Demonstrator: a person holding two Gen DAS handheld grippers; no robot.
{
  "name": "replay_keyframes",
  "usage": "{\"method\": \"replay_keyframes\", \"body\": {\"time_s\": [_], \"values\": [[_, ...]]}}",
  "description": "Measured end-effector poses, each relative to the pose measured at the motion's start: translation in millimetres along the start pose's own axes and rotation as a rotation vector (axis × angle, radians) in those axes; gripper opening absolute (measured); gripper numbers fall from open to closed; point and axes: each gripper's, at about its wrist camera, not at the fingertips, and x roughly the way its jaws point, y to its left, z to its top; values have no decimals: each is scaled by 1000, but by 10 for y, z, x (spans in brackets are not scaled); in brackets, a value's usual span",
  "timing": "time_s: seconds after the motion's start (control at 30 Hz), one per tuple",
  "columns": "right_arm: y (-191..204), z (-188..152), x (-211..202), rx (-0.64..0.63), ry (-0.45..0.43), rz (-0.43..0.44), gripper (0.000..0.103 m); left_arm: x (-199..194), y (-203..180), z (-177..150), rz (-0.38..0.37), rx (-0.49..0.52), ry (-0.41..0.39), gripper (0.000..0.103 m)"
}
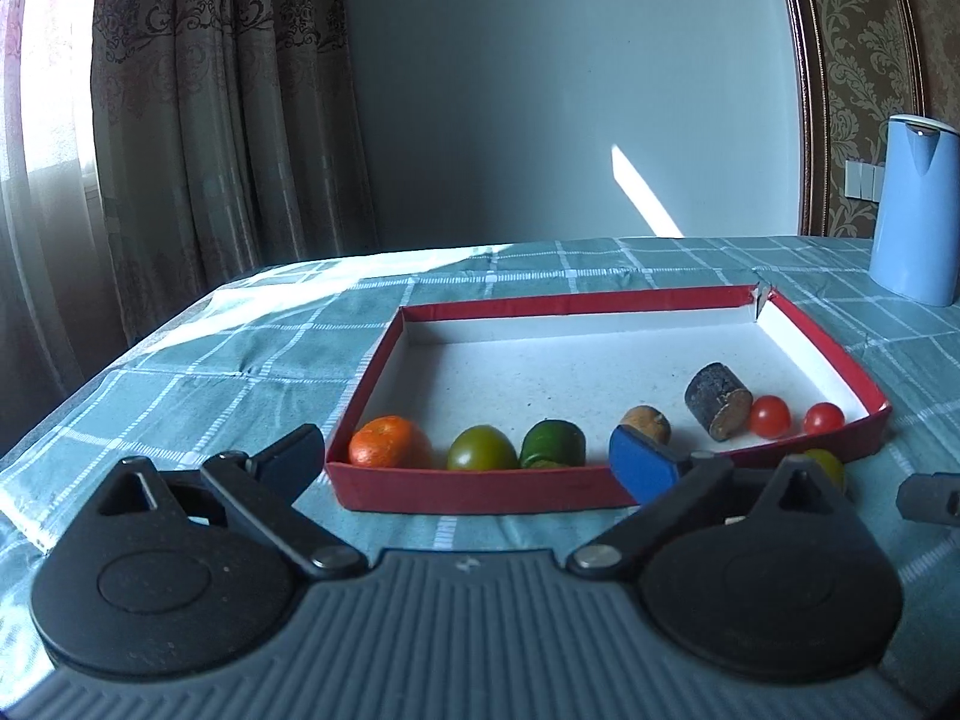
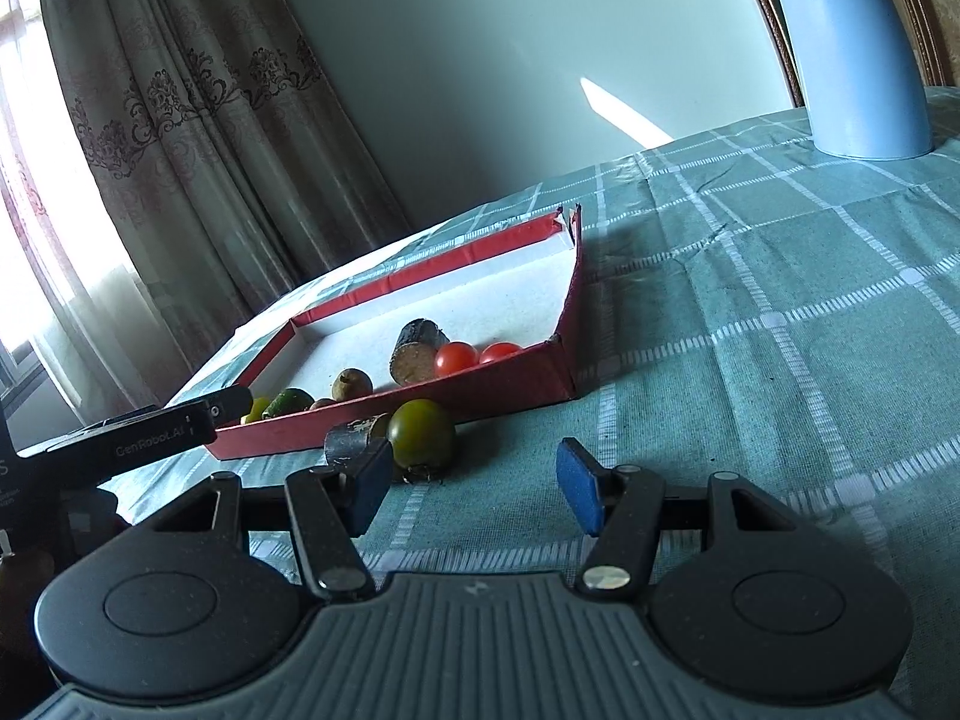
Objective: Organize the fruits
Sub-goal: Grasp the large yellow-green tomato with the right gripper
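A red-walled box [image 1: 480, 489] with a white floor lies on the table; it also shows in the right wrist view [image 2: 480, 387]. Along its near wall sit an orange [image 1: 387, 441], a green tomato [image 1: 482, 449], a cut green fruit [image 1: 552, 443], a small brown fruit [image 1: 648, 423], a dark cut cylinder [image 1: 717, 399] and two red cherry tomatoes [image 1: 771, 417]. Outside the box lie another green tomato [image 2: 421, 433] and a dark cut piece [image 2: 351, 438]. My left gripper [image 1: 468, 462] is open and empty at the box's near wall. My right gripper [image 2: 474, 492] is open and empty just short of the outside tomato.
A blue kettle [image 1: 915, 210] stands at the back right of the table; it also shows in the right wrist view [image 2: 852, 48]. A green checked cloth [image 2: 750, 330] covers the table. Curtains [image 1: 210, 120] hang behind at the left. The left gripper's body [image 2: 150, 438] shows left of the right one.
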Motion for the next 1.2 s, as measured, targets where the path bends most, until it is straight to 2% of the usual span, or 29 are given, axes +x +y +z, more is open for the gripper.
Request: {"method": "replay_keyframes", "body": {"time_s": [0.13,0.3,0.47,0.6,0.83,0.9,1.07,1.2], "values": [[86,13,40,-47,22,-13,60,41,268,-105,33,-51,49,102],[317,86,138,-176,45,-37,59,101,488,-153,-5,-163,94,103],[436,142,311,-238,91,-71,59,78,492,-164,-33,-164,82,103],[482,81,442,-289,119,-146,59,94,517,-161,-43,-182,85,103],[563,106,545,-328,119,-139,59,78,499,-159,-51,-175,75,103],[587,109,606,-337,134,-137,54,86,506,-162,-53,-177,79,103],[630,102,623,-353,138,-107,34,106,505,-163,-60,-178,89,103],[620,105,607,-340,128,-101,34,113,504,-162,-60,-178,92,103]]}}
